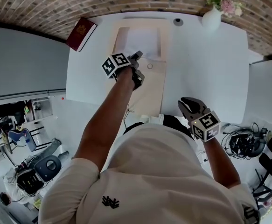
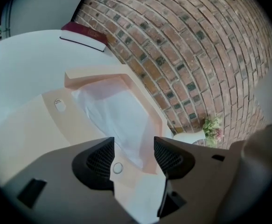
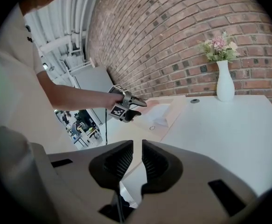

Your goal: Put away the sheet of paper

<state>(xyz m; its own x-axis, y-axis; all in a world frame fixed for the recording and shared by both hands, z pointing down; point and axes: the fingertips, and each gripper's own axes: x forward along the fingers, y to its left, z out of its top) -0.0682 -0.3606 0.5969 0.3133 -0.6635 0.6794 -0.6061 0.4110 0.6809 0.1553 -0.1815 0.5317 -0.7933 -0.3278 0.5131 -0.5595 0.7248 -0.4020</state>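
Reaches the left arm far forward, almost straight, and holds the left gripper over the middle of the tan folder, just beside its snap ring. Sets those jaws moderately apart with nothing clamped. Frames between them only the snap ring and the near edge of the sheet of paper. Cannot tell whether the tips touch the folder.

Bends the right arm, elbow close to the body, and holds the right gripper off the folder's near right corner, above the white table. Leaves only a thin slit between those jaws, and grips nothing.

Counts two grippers, one sheet, one folder with two snap parts, the second snap part on the folder's near half. Counts also one red book off the folder's far left corner, one white vase of flowers well to the folder's far right, and one small dark disc just past its far right corner.

Finds the sheet lying flat in the folder's far half, between the folder's raised side edges. Appears to run lengthwise with the folder, long axis pointing from the person toward the brick wall.
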